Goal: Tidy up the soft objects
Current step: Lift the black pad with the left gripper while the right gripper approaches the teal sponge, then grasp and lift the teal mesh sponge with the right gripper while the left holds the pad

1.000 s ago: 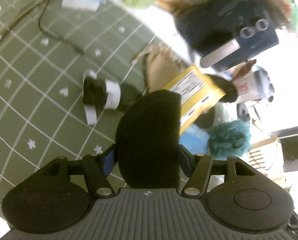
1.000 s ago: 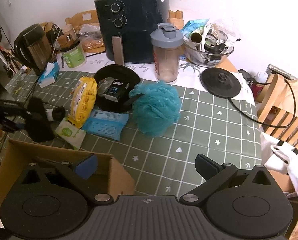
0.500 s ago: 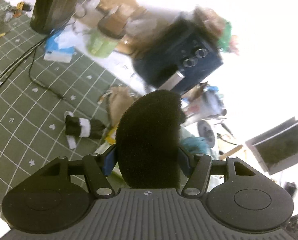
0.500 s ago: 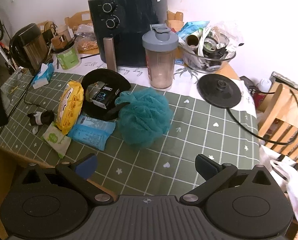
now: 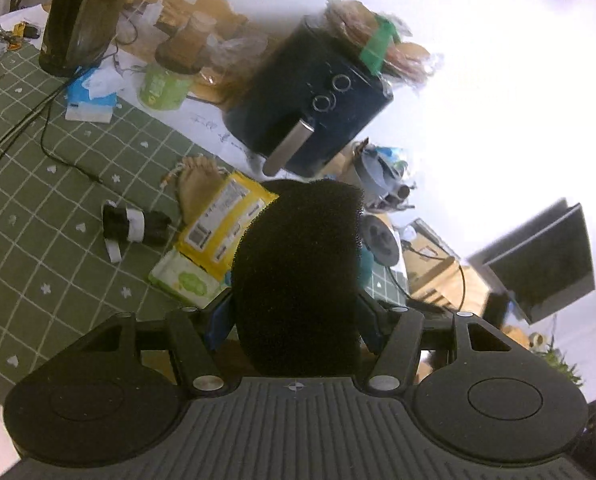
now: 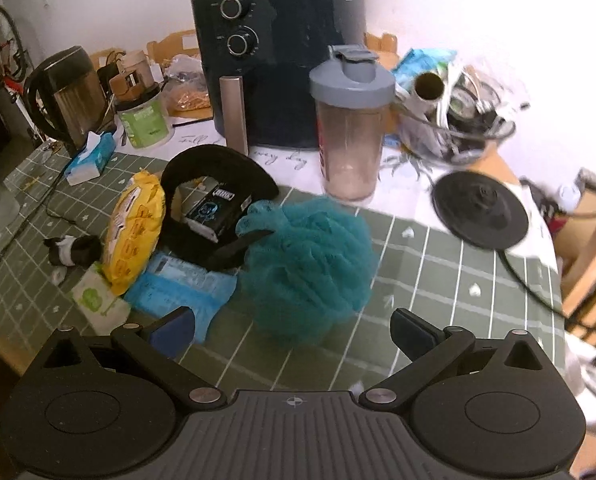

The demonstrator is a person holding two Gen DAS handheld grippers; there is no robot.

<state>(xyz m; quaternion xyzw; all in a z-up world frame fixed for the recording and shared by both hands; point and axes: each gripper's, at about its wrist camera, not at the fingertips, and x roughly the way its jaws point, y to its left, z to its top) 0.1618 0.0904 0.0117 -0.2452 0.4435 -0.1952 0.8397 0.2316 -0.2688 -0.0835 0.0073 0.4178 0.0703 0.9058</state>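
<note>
One coarse black sponge (image 5: 298,276) (rounded top) clamped in left tongs (image 5: 293,316); right tongs (image 6: 293,326) spread wide.

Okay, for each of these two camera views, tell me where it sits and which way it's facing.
Left wrist: on the left gripper, tilted across the table toward the air fryer; fingers clamp a black sponge.
Right wrist: on the right gripper, open, facing the teal loofah.
Both share the air fryer, yellow packet and kettle.
</note>
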